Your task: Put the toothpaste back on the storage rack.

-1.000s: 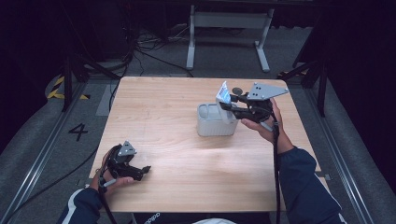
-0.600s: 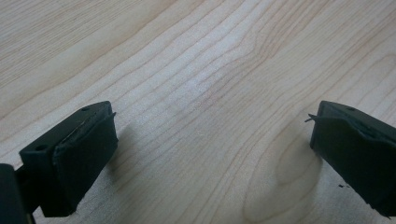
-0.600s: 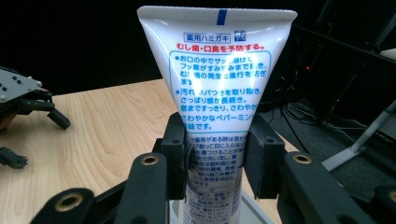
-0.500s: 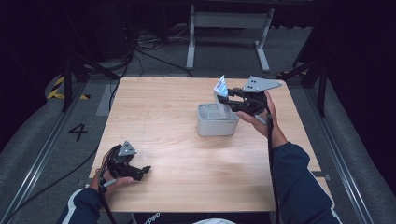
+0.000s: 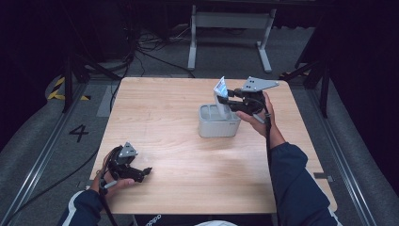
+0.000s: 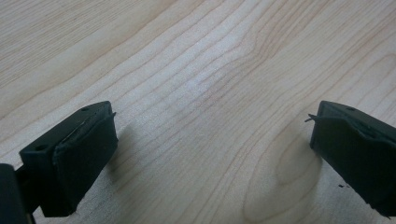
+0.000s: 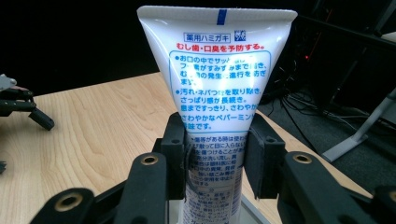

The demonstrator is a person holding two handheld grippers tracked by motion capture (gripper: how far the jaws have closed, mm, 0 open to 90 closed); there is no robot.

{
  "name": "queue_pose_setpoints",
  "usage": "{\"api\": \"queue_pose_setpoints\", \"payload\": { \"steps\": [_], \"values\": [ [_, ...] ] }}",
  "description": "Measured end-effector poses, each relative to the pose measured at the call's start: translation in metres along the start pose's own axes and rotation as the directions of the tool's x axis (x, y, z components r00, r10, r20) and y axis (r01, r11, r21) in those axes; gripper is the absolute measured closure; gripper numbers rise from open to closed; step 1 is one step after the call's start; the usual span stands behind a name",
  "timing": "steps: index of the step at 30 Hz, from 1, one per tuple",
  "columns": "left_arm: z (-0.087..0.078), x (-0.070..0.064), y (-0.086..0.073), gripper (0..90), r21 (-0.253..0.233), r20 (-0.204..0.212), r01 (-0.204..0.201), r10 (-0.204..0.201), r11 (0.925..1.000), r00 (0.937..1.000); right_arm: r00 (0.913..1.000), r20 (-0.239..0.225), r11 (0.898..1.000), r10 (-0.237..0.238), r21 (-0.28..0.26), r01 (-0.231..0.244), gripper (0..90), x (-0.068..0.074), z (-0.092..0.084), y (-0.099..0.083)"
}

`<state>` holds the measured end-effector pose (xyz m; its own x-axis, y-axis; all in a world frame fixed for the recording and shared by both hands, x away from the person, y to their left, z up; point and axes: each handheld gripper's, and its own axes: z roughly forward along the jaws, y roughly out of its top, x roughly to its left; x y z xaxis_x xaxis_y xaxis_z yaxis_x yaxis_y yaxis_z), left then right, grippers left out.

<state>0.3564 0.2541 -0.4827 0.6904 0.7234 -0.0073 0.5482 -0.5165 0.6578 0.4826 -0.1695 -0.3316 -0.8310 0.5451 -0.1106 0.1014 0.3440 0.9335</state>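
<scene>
Two hand-held grippers are at work over a light wooden table (image 5: 179,117). Nearest the person, at the front left corner, the left gripper (image 5: 141,173) rests low on the tabletop in the left hand (image 5: 115,181); in the left gripper view its two black jaws stand wide apart over bare wood grain, with nothing between them. Farther off, right of centre, a grey rectangular container (image 5: 217,126) sits on the table. Just above its far right part, the right gripper (image 5: 227,100), held in the right hand (image 5: 256,121) with its grey three-cornered plate (image 5: 258,84) on top, has its jaws closed on a white toothpaste tube (image 7: 217,84). In the right gripper view the pads press the tube's lower body from both sides; the flat crimped end with a blue mark points up, blue and red Japanese print faces the camera, and the lower end reaches down toward the container's opening. Beyond the table lie dark floor, cables (image 5: 155,49) and a grey metal stand (image 5: 230,23).
</scene>
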Motion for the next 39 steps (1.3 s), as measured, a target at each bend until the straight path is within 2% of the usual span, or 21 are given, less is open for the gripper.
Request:
{"api": "queue_pose_setpoints", "payload": {
  "steps": [11,17,27,39],
  "values": [
    [0.001,0.000,0.000,0.9,-0.006,-0.002,0.002,-0.002,1.0000,1.0000,0.9998,0.009,1.000,0.016,0.019,-0.016,64.8,-0.006,0.004,-0.013],
    [0.001,0.000,0.000,0.9,-0.007,-0.002,0.002,-0.002,1.0000,1.0000,0.9995,-0.003,0.999,0.031,0.020,-0.031,64.6,-0.006,0.008,-0.021],
    [0.001,0.000,0.000,0.9,-0.007,-0.002,0.004,-0.004,1.0000,1.0000,0.9994,-0.026,0.998,0.021,0.058,-0.020,64.2,0.000,0.018,-0.032],
    [0.001,0.000,0.000,0.9,-0.007,-0.002,0.002,-0.002,1.0000,1.0000,0.9996,-0.024,0.995,0.014,0.098,-0.012,63.4,-0.001,0.017,-0.043]
  ]
}}
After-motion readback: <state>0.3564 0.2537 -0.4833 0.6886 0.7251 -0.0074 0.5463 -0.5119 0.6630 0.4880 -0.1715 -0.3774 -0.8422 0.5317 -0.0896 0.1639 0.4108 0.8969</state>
